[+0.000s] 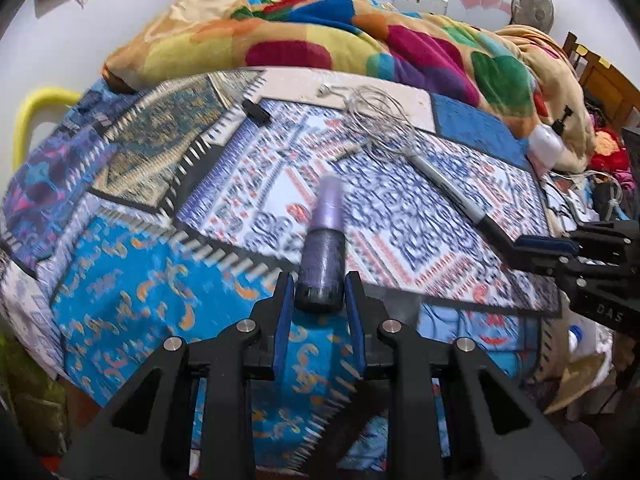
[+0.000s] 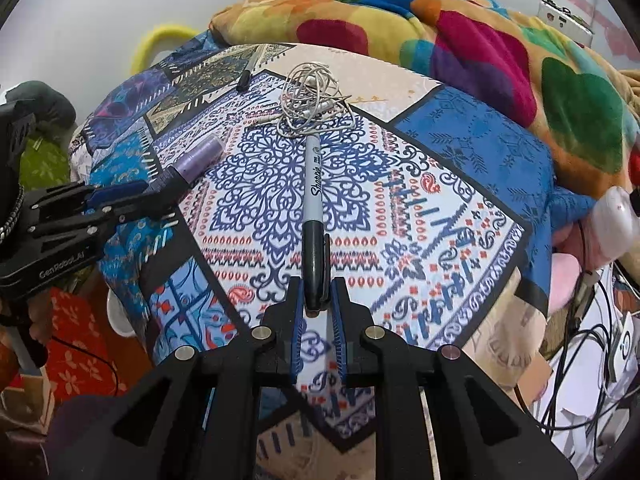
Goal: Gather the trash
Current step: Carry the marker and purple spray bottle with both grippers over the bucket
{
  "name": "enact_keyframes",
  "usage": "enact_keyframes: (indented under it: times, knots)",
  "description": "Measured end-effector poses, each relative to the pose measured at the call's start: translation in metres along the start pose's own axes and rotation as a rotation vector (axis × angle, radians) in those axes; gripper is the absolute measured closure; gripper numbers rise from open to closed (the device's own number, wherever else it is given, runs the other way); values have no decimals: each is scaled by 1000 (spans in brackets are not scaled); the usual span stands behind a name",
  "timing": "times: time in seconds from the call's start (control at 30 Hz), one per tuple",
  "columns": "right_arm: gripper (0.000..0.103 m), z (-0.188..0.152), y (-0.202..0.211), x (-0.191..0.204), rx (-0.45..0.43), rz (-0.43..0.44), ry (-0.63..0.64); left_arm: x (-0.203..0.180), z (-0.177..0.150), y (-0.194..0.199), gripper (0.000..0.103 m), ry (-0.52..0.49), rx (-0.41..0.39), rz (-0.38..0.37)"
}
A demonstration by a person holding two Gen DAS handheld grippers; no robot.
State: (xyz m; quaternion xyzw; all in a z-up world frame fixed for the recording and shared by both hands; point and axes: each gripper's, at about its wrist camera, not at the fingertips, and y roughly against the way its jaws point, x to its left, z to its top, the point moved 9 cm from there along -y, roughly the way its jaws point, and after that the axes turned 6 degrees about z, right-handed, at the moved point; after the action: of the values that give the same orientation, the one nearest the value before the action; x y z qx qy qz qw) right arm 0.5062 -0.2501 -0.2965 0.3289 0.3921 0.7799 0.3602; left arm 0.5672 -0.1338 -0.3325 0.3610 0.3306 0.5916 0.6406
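A purple spray bottle [image 1: 323, 240] lies on the patterned patchwork cloth [image 1: 160, 280]; my left gripper [image 1: 319, 292] is shut on its dark lower end. It also shows in the right wrist view [image 2: 192, 160], with the left gripper [image 2: 120, 196]. A grey Sharpie marker [image 2: 314, 208] lies on the cloth; my right gripper [image 2: 318, 300] is shut on its black cap end. In the left wrist view the marker [image 1: 452, 188] runs to the right gripper [image 1: 532, 246]. A tangled white cable [image 2: 312, 100] lies at the marker's far tip.
A small black object [image 1: 256, 112] lies at the far left of the cloth. A colourful blanket [image 1: 320, 40] is heaped behind. A yellow hoop [image 1: 36, 116] is at the left. Cables and clutter [image 2: 588, 340] lie off the right edge.
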Motion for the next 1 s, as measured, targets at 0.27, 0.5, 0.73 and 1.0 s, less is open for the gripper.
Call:
enact_keyframes:
  times: [0.27, 0.5, 0.73, 1.0]
  knots:
    - [74, 19, 1, 1, -61, -19, -20, -3, 7, -17, 69, -33, 0, 5]
    - [74, 27, -20, 1, -70, -79, -4, -2, 19, -24, 69, 1, -45, 9]
    - [89, 25, -16, 0, -93, -130, 8, -1, 19, -23, 78, 26, -63, 4]
    - [89, 14, -5, 9, -82, -87, -49, 3, 11, 2, 78, 89, -48, -30]
